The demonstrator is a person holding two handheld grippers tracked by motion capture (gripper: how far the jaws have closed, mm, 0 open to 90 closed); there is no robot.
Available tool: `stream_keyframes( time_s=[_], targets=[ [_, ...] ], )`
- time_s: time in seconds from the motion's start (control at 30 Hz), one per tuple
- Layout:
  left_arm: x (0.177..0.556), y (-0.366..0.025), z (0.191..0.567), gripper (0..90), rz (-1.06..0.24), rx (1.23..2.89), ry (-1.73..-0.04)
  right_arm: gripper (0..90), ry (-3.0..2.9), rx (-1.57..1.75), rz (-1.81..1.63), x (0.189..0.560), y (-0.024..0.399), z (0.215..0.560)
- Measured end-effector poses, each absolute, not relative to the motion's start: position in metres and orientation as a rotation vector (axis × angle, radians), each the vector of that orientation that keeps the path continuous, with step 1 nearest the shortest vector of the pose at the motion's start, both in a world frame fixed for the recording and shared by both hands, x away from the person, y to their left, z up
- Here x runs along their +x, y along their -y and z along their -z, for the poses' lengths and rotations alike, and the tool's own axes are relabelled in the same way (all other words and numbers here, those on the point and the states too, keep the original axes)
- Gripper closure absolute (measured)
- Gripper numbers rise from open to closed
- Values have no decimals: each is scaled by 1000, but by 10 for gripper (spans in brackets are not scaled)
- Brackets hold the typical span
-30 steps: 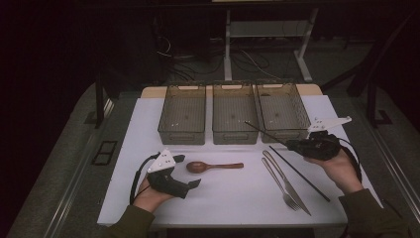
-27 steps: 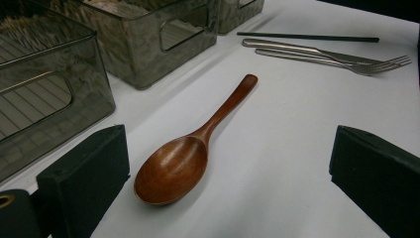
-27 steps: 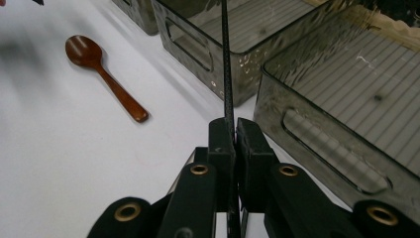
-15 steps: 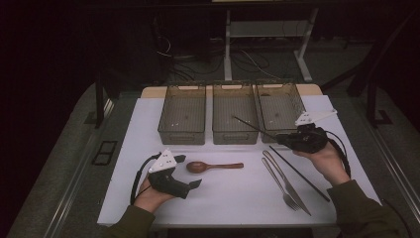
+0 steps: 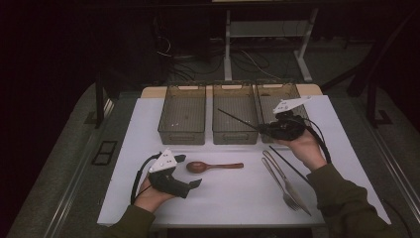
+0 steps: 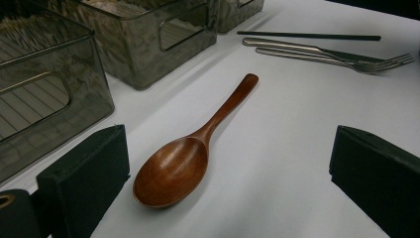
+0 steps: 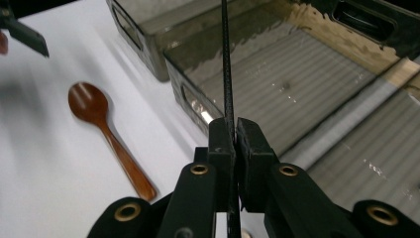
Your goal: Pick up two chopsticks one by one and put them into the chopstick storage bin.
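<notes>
My right gripper (image 5: 263,130) is shut on a thin black chopstick (image 5: 237,119) in front of the right bin (image 5: 277,88). The stick slants up and left over the middle bin (image 5: 235,137). In the right gripper view the pads (image 7: 222,141) pinch the chopstick (image 7: 226,64) above the ribbed bin floor. My left gripper (image 5: 188,171) rests open at the front left, just left of a brown wooden spoon (image 5: 213,166). In the left gripper view the spoon (image 6: 173,168) lies bowl-up between the wide jaws without touching them.
Three smoky clear bins stand in a row at the back; the left bin (image 5: 181,137) holds nothing I can make out. A knife (image 5: 283,174), a fork (image 5: 280,184) and a second black chopstick (image 5: 289,166) lie on the white sheet (image 5: 237,203) at the right.
My right gripper has carried the chopstick left and slightly up, from the right edge of the right bin to its front left corner. The left hand has stayed put.
</notes>
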State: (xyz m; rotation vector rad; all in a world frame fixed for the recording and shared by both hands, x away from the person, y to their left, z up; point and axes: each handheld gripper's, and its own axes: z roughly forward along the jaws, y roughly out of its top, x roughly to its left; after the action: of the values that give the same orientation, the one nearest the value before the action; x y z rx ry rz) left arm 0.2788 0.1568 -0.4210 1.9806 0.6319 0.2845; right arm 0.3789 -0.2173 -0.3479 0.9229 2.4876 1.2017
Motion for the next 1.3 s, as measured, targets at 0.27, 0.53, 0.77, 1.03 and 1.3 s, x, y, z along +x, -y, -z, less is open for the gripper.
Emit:
stream_keyframes(
  time_s=[0.27, 0.53, 0.77, 1.03, 1.3],
  targets=[
    [279, -156, 421, 10, -285, 1990, -629, 848, -2485, 934, -1214, 395, 195, 337],
    [279, -156, 422, 10, -283, 1992, -628, 848, -2495, 934, -1194, 410, 170, 330],
    [279, -156, 421, 10, -281, 1987, -627, 848, -2493, 934, -1171, 425, 139, 328],
    [279, -156, 421, 10, -282, 1986, -620, 848, -2508, 942, -1168, 439, 112, 331],
    [279, -156, 421, 10, -277, 1978, -617, 848, -2524, 957, -1155, 454, 78, 334]
  ],
)
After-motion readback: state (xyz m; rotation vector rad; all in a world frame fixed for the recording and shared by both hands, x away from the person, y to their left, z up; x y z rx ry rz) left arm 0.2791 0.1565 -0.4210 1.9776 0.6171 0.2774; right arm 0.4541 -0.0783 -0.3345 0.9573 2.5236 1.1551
